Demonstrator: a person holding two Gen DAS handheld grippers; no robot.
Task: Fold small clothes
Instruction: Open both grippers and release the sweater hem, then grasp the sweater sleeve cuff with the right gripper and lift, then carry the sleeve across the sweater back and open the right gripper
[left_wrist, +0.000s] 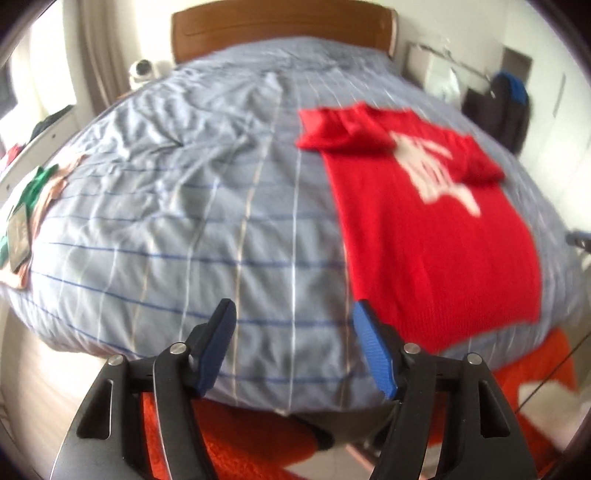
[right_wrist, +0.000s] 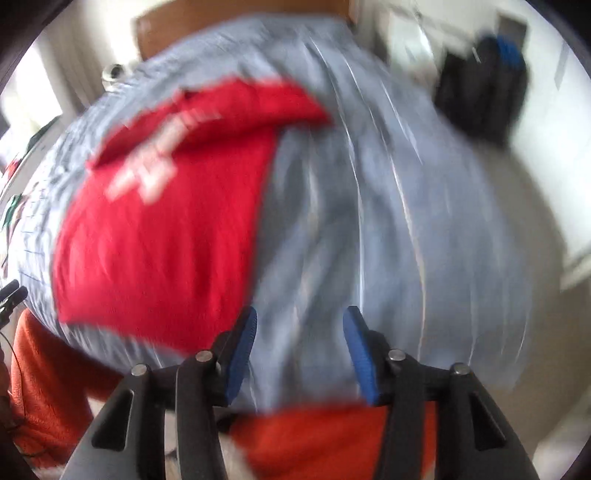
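A red knitted sweater (left_wrist: 436, 236) with a white pattern lies flat on the bed, its sleeves folded across the top. In the left wrist view it is to the right of my left gripper (left_wrist: 293, 345), which is open and empty above the bed's near edge. In the right wrist view the sweater (right_wrist: 159, 236) lies to the left of my right gripper (right_wrist: 299, 350), which is open and empty above the bedcover. The right view is blurred by motion.
The bed has a grey-blue striped cover (left_wrist: 184, 221) and a wooden headboard (left_wrist: 280, 29). Green and pink clothes (left_wrist: 26, 206) lie at its left edge. An orange cloth (left_wrist: 236, 439) is below the near edge. A dark backpack (left_wrist: 506, 107) hangs at the right wall.
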